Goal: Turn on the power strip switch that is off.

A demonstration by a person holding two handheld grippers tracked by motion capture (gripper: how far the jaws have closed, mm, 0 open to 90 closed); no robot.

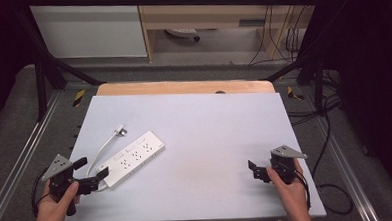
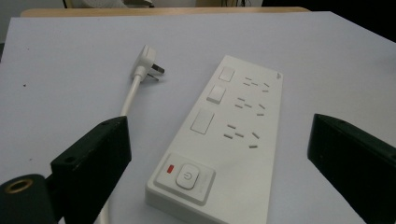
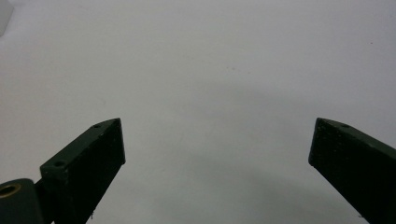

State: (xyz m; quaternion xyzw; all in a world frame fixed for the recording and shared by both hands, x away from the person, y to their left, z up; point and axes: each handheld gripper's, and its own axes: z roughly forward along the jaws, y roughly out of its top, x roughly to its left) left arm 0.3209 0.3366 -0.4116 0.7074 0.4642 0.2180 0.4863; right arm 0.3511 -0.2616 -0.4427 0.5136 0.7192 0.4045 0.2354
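A white power strip (image 1: 134, 157) lies slanted on the left part of the white tabletop (image 1: 215, 129). Its white cable curves back to a plug (image 1: 120, 129) lying flat beside it. My left gripper (image 1: 92, 169) is at the strip's near end, jaws wide open. In the left gripper view the strip (image 2: 233, 135), with its red-lit switch end nearest, stretches away between the open jaws of the left gripper (image 2: 219, 125) and touches neither; the plug (image 2: 148, 65) lies beyond to the left. At the table's right front my right gripper (image 1: 254, 170) is open. In its own view the right gripper (image 3: 217, 123) has bare tabletop between its jaws.
A wooden edge (image 1: 183, 87) runs along the back of the white top. Black frame posts (image 1: 40, 82) stand at the back corners. Cables (image 1: 330, 134) trail on the floor to the right. A cabinet (image 1: 88, 30) and shelving stand behind.
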